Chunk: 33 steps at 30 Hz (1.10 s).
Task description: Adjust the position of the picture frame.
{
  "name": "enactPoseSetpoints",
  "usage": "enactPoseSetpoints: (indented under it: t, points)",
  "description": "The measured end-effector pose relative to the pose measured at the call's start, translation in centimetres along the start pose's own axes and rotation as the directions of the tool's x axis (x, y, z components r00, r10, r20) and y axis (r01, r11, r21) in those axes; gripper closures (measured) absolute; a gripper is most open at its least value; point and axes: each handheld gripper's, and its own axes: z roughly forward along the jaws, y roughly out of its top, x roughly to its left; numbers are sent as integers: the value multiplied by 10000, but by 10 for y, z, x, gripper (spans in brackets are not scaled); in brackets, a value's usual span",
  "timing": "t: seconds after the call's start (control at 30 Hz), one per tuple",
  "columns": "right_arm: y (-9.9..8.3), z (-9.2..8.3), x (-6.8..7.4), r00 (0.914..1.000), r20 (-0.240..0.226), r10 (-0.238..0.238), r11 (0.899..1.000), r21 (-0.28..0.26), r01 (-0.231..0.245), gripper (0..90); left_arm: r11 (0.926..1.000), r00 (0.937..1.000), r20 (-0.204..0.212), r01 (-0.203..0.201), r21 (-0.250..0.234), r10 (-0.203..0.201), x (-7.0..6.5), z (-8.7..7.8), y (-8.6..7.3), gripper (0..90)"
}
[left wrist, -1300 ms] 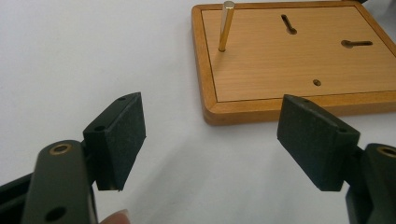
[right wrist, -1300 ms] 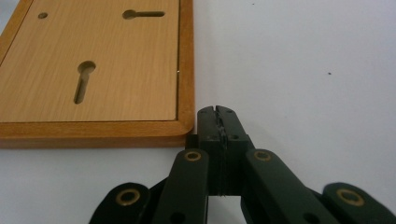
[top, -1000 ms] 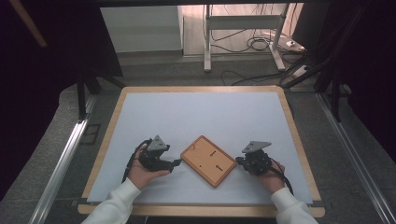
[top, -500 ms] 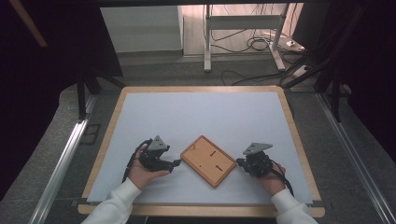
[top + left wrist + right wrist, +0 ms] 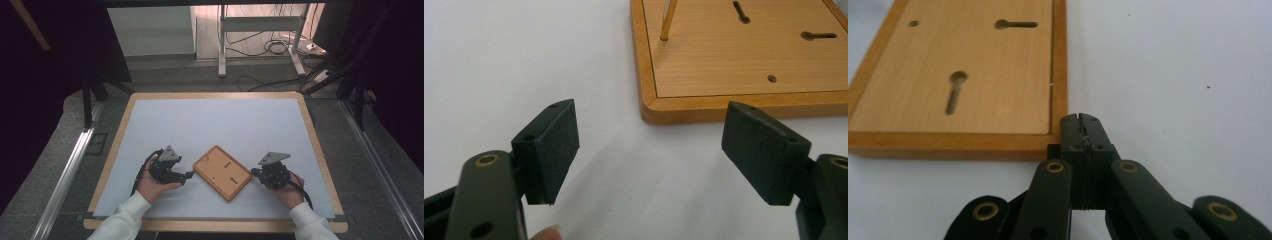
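Note:
A flat wooden board (image 5: 222, 172) with keyhole slots lies face up near the front of the white table, turned at an angle. In the left gripper view the board (image 5: 734, 60) has a thin brass pin (image 5: 668, 20) standing in one corner. My left gripper (image 5: 649, 150) stands open just short of the board's edge, nothing between its pads. In the high view it (image 5: 186, 175) rests in a hand left of the board. My right gripper (image 5: 1081, 120) is shut on nothing, its tip close to the board's (image 5: 958, 75) rim. From above it (image 5: 256, 173) sits right of the board.
The white table top (image 5: 215, 125) has a wooden border (image 5: 115, 145). Beyond its far edge the floor holds a white stand (image 5: 260, 30) and loose cables (image 5: 270, 47). Metal rails (image 5: 65, 175) run along both sides of the table.

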Motion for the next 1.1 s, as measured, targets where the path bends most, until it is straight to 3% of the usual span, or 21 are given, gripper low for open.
enactPoseSetpoints:
  t: [0.2, 0.37, 0.6, 0.87, 1.1]
  points:
    - [-2, 6, 0, 9999, 75, 122, 9995, 303, -124, 900, 10000, 10000, -2, 30, 17, -30, 1, 1, -1, 230]
    - [-4, 4, 7, 9999, -57, -93, 9995, 306, 95, 900, 10000, 10000, -6, 18, 5, -18, 1, 0, 0, 230]
    - [-4, 0, 26, 9977, -225, -646, 9974, 297, 653, 900, 10000, 10000, -15, 25, -22, -25, 1, -1, 0, 229]
    - [-8, -4, 34, 9974, -488, -532, 9981, 290, 547, 900, 10000, 10000, -33, 47, -33, -47, 2, -1, -1, 229]
    - [-8, -11, 55, 9970, -474, -614, 9978, 212, 625, 900, 10000, 10000, -53, 84, -33, -85, 3, -2, -1, 231]
